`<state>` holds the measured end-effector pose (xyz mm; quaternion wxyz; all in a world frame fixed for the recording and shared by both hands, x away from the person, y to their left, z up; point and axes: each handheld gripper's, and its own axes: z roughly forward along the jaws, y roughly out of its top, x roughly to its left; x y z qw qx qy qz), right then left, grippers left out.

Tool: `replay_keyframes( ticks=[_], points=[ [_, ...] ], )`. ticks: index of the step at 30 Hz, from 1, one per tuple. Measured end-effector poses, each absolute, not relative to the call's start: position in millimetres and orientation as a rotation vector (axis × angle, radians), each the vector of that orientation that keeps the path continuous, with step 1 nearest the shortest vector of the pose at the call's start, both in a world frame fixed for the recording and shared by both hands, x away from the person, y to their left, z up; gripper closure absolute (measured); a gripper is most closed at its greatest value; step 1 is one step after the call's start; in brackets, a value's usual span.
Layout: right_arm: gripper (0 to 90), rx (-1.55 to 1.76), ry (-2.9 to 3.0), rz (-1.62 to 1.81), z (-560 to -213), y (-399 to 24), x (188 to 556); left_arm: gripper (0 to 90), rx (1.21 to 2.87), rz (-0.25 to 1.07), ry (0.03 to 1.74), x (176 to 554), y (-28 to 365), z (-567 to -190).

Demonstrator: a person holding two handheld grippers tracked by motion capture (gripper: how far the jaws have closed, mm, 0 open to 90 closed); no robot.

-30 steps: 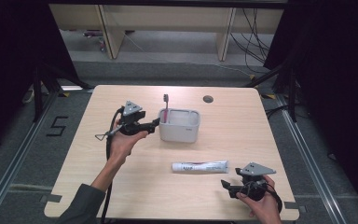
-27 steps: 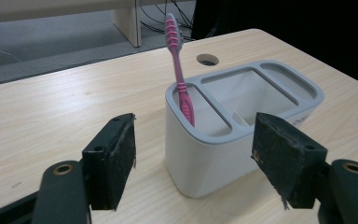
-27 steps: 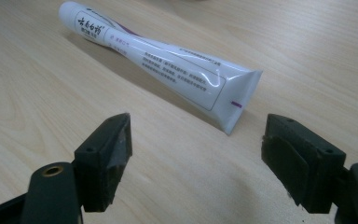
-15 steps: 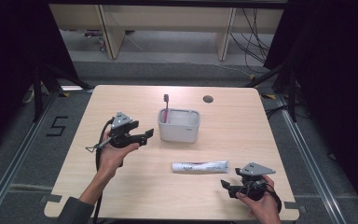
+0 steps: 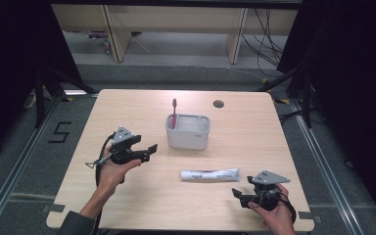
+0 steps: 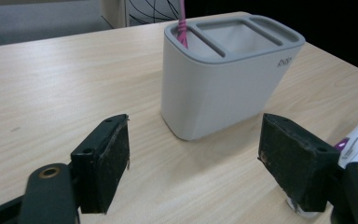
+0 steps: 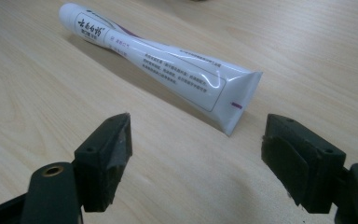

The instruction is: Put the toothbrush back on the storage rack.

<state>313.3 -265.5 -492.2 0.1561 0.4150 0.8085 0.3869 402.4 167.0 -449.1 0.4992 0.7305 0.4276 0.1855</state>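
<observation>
A grey-white holder [image 5: 188, 131] stands at the middle of the wooden table, with a pink toothbrush [image 5: 174, 111] upright in its left compartment. My left gripper [image 5: 149, 151] hovers left of the holder and points at it. Its jaws are open, have just been opening wider, and have nothing between them. In the left gripper view the holder [image 6: 223, 88] and toothbrush [image 6: 182, 23] lie beyond the left gripper [image 6: 196, 156]. A white toothpaste tube [image 5: 209, 174] lies flat in front of the holder. My right gripper [image 5: 238, 195] sits open just right of it; the tube [image 7: 168, 65] lies ahead of the right gripper [image 7: 196, 154].
A small round cable hole [image 5: 219, 104] is set in the table near its far edge. The table's front edge runs close under both hands. Wooden shelving legs and loose cables [image 5: 264, 39] stand on the floor beyond the table.
My left gripper has drawn back from the holder, moving left, toward the near side and lower. The toothbrush stays in the holder. The right gripper has not moved.
</observation>
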Motion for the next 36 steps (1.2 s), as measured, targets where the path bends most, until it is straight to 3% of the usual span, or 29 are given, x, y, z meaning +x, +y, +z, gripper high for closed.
replay_keyframes(
  ticks=[36],
  points=[
    [25.4, 1.18, 2.331, 1.111, -493, -268, 315, 19.1, 1.886, 0.412, 1.007, 354, 189, -489]
  ],
)
